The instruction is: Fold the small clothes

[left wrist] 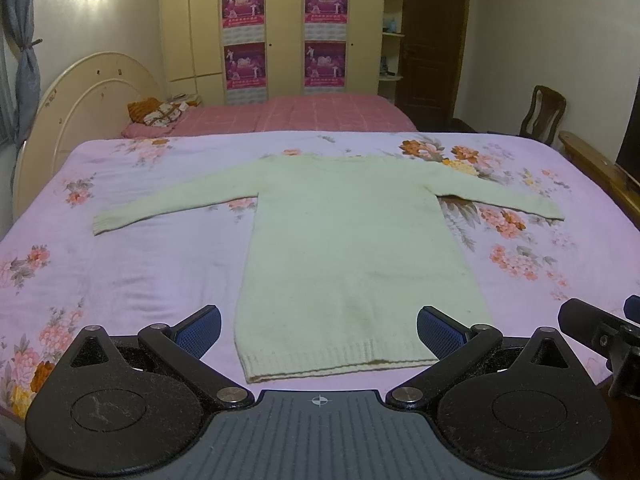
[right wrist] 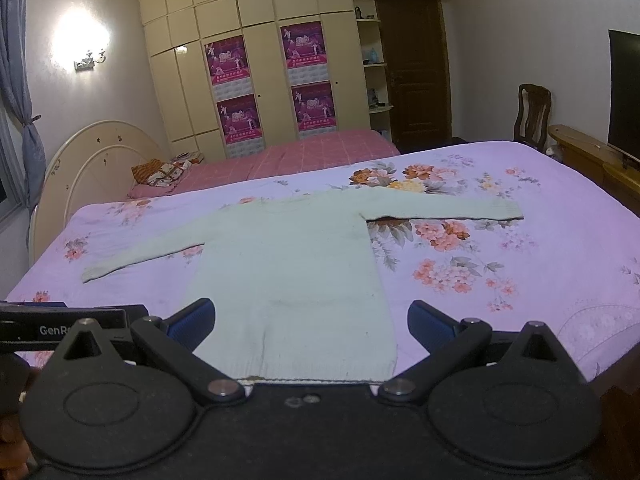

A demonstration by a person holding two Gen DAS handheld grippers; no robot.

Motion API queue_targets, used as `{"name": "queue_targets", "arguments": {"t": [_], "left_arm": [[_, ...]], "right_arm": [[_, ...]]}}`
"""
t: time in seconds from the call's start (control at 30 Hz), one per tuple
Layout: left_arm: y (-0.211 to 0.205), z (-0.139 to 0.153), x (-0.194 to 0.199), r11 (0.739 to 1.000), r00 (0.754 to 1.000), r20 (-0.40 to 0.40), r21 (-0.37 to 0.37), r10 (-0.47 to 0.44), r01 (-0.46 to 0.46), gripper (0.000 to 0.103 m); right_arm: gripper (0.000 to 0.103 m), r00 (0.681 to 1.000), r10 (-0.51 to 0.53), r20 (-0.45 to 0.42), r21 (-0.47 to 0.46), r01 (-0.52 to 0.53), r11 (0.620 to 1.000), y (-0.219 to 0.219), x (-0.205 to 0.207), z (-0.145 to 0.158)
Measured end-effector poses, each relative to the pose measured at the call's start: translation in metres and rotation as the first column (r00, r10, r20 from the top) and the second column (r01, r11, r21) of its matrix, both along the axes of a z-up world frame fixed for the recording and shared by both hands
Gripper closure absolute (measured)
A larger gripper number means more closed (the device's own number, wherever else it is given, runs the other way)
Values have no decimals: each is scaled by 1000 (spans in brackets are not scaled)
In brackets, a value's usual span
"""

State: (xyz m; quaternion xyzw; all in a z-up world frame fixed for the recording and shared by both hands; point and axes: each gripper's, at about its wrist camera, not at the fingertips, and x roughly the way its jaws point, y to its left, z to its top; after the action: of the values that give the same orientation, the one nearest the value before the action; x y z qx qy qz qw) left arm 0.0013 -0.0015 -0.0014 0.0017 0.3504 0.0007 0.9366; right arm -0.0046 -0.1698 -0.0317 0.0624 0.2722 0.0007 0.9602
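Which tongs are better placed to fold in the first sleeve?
Hard to call. Both the left tongs and right tongs hang open over the hem of the flat pale green knitted sweater; either could reach the sleeve on its own side.

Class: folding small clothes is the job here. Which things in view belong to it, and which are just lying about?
Belong: pale green sweater, floral bedsheet under it, left gripper, right gripper.

Lying about: pink bed, posters, chair, curtain.
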Motion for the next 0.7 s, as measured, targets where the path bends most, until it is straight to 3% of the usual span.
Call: {"name": "queue_targets", "arguments": {"t": [0.7], "left_arm": [[2, -2, 5, 1000, 1000, -6, -1, -2, 2, 0]], "right_arm": [[1, 1000, -6, -9, -1, 6, 1000, 2, 3, -2]]}}
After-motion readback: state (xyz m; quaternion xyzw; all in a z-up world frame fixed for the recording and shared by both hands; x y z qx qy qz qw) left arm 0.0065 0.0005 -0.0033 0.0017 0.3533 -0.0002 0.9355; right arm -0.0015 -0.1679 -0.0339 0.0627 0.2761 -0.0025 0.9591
